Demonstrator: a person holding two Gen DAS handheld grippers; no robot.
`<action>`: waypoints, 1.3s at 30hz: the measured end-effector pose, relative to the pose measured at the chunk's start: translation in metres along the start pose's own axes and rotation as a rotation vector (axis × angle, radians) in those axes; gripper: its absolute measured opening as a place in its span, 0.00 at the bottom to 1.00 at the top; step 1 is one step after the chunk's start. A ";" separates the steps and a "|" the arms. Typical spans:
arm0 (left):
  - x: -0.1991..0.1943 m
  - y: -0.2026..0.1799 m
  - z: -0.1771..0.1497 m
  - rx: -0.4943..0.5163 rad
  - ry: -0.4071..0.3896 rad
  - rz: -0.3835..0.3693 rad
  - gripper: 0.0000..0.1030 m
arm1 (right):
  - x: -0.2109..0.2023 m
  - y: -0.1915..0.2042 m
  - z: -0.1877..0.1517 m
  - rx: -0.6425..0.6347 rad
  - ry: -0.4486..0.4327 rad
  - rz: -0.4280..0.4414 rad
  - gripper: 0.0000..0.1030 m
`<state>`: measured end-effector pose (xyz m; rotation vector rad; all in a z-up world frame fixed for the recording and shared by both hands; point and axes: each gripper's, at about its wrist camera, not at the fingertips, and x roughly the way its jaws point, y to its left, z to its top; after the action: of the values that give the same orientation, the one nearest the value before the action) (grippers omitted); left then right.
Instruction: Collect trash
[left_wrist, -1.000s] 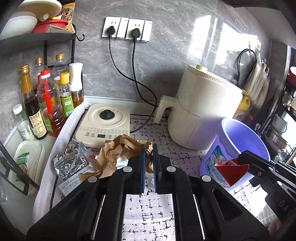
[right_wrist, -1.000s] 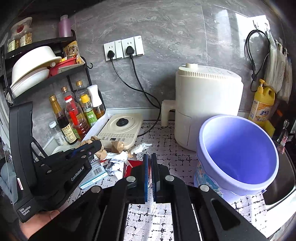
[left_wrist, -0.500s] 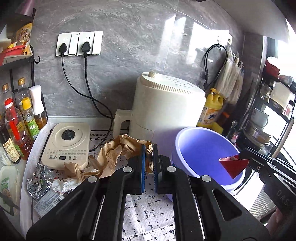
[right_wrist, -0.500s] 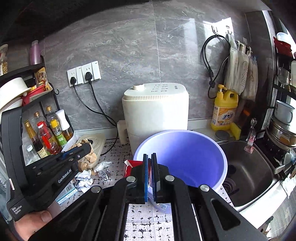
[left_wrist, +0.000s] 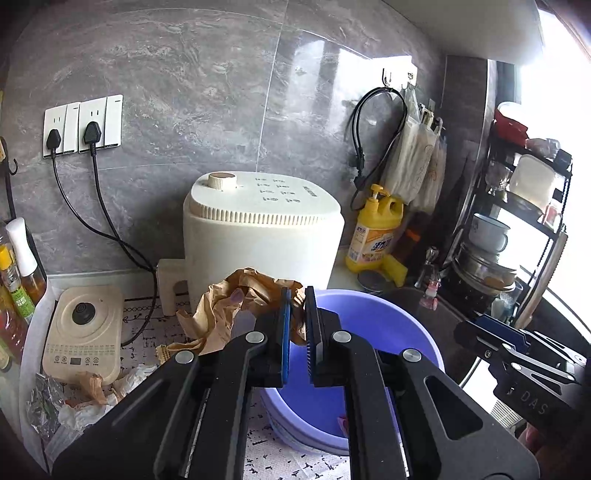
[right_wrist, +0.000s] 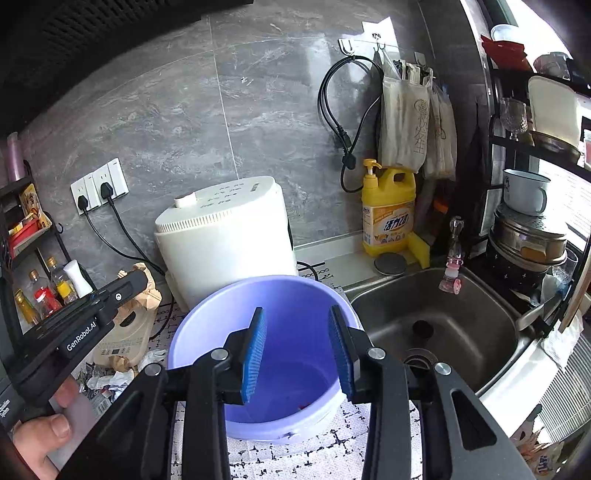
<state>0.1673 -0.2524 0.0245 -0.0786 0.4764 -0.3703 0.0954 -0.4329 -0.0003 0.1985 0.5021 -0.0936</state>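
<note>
Holding the middle of both views, the lilac bucket (right_wrist: 266, 369) stands on the patterned bench mat (right_wrist: 325, 458), just in front of the cream air fryer (right_wrist: 225, 240) and beside the steel sink (right_wrist: 443, 321) at the right of the right wrist view. A small red scrap (right_wrist: 303, 407) lies at the bucket's bottom.

Your right tongs (right_wrist: 297, 354) sit over the bucket's mouth at lower centre, their jaws opening, the blue pads (right_wrist: 254, 350) well apart with nothing between them.

Your left tongs (left_wrist: 296, 336) are clenched on the crumpled brown paper (left_wrist: 225, 310), which bulges out to the left of the pads at the centre of the left wrist view, near the bucket's left rim and in front of the air fryer. In the right wrist view those same tongs come in from the left edge, the paper showing at their tip.

More trash, foil and white paper wads (left_wrist: 74, 402), lies on the bench at the lower left, just below the cream induction cooker (left_wrist: 83, 332).
</note>
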 end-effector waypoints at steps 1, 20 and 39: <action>0.003 -0.004 0.001 0.006 0.002 -0.008 0.07 | -0.001 -0.005 0.000 0.010 0.000 -0.009 0.37; 0.016 -0.014 -0.016 -0.007 0.084 -0.045 0.71 | -0.015 -0.026 -0.020 0.074 0.022 -0.057 0.75; -0.070 0.106 -0.039 -0.113 0.045 0.225 0.94 | -0.012 0.084 -0.051 -0.051 0.078 0.132 0.92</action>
<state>0.1266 -0.1277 0.0029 -0.1254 0.5451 -0.1242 0.0725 -0.3396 -0.0244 0.1857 0.5671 0.0558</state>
